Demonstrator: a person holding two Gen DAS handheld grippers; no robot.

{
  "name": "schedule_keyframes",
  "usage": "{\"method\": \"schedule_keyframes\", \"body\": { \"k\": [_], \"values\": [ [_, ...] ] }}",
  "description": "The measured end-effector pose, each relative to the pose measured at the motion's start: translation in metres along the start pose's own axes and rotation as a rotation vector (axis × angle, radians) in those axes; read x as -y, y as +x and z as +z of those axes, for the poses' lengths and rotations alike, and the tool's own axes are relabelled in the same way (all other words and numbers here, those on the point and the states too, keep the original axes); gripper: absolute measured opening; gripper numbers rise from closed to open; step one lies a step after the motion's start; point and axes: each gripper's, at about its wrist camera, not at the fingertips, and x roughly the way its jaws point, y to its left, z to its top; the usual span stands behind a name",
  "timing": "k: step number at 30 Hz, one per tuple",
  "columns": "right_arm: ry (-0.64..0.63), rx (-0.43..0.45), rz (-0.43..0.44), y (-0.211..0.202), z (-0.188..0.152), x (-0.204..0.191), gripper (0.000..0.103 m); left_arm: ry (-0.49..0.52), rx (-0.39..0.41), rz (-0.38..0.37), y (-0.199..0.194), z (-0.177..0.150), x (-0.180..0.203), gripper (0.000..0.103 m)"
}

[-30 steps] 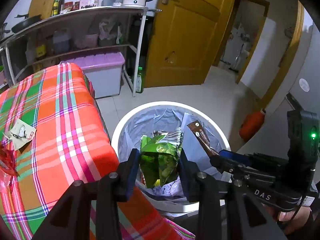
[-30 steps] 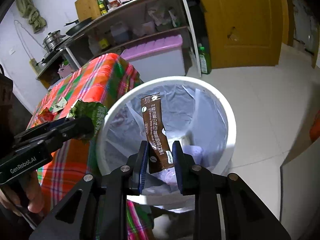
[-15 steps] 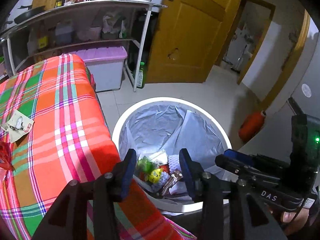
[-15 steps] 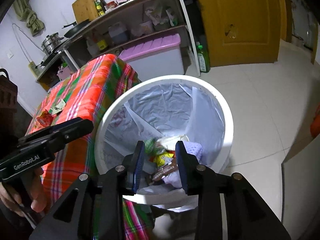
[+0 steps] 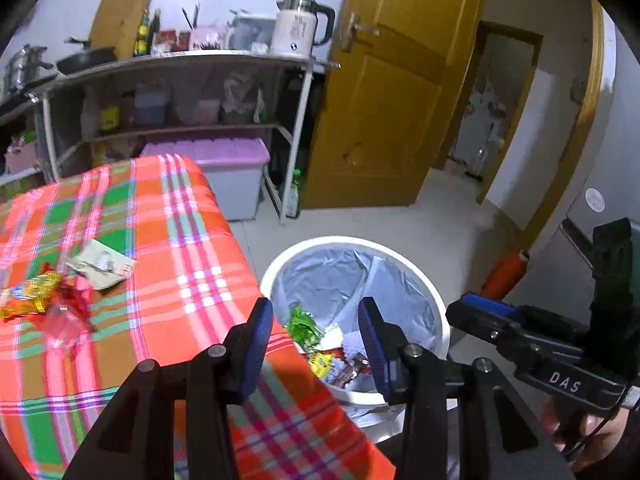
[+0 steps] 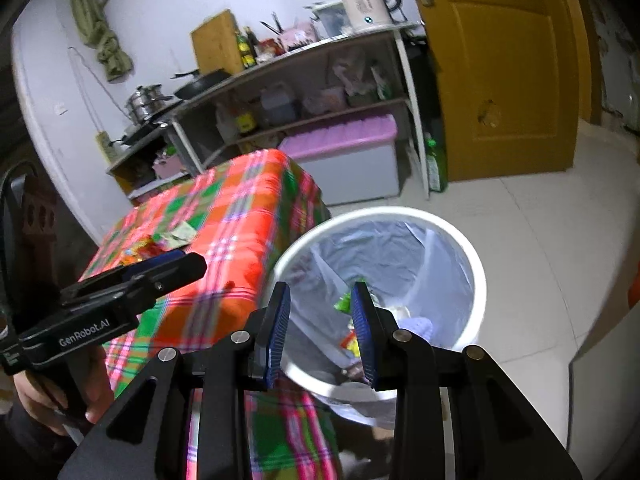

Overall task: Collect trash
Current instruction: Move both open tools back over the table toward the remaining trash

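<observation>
Hovering side by side above a white bin (image 5: pixel 434 304), two hand-held grippers point down toward the floor. The left gripper (image 5: pixel 316 344) has its jaws spread wide with nothing between them; through the gap, the edge of the tabletop (image 5: pixel 192 240) and the near side of the bin show. The right gripper (image 6: pixel 320 332) also has its jaws parted and holds nothing; between its blue pads (image 6: pixel 362 328) the inside of the bin is visible.

The bin stands on the pale tiled floor, just beside the corner of the tabletop, which is covered with an orange, green and pink checked cloth. A grey plastic liner (image 5: pixel 344 276) lines the bin. At its bottom lies collected rubbish: a green wrapper (image 5: pixel 302 324), a small yellow packet (image 5: pixel 322 362) and some white and brown scraps.

On the tabletop, well apart from the bin, more trash lies in a loose cluster: a pale crumpled paper wrapper (image 5: pixel 102 268), a yellow and red packet (image 5: pixel 30 294) and a red plastic wrapper (image 5: pixel 66 314) touching it.

Behind the tabletop stands a metal shelf (image 5: pixel 192 58) carrying a white kettle (image 5: pixel 298 28), bottles and a pan. A lilac-lidded storage box (image 5: pixel 216 160) sits under it, beside a wooden door (image 5: pixel 392 92).
</observation>
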Motion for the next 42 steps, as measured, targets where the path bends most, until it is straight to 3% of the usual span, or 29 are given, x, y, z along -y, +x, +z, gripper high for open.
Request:
{"method": "schedule_keyframes", "body": {
  "k": [13,16,19,26,32,42],
  "values": [
    [-0.084,0.035,0.096,-0.025,-0.004,-0.061,0.033,-0.027,0.140,0.087,-0.087,-0.017,-0.028,0.044],
    [-0.097,0.041,0.118,-0.027,-0.005,-0.072,0.036,-0.032,0.148,0.109,-0.100,-0.022,-0.035,0.044],
    [-0.104,0.053,0.144,-0.030,-0.006,-0.082,0.047,-0.045,0.156,0.132,-0.112,-0.029,-0.043,0.044],
    [-0.190,0.060,0.174,-0.028,-0.012,-0.111,0.048,-0.072,0.174,0.192,-0.135,-0.046,-0.066,0.044],
    [-0.268,0.009,0.176,-0.014,-0.018,-0.135,0.048,-0.114,0.185,0.245,-0.152,-0.056,-0.083,0.044],
    [-0.328,-0.030,0.209,0.015,-0.008,-0.165,0.048,-0.169,0.157,0.293,-0.155,-0.062,-0.121,0.044]
  ]
}}
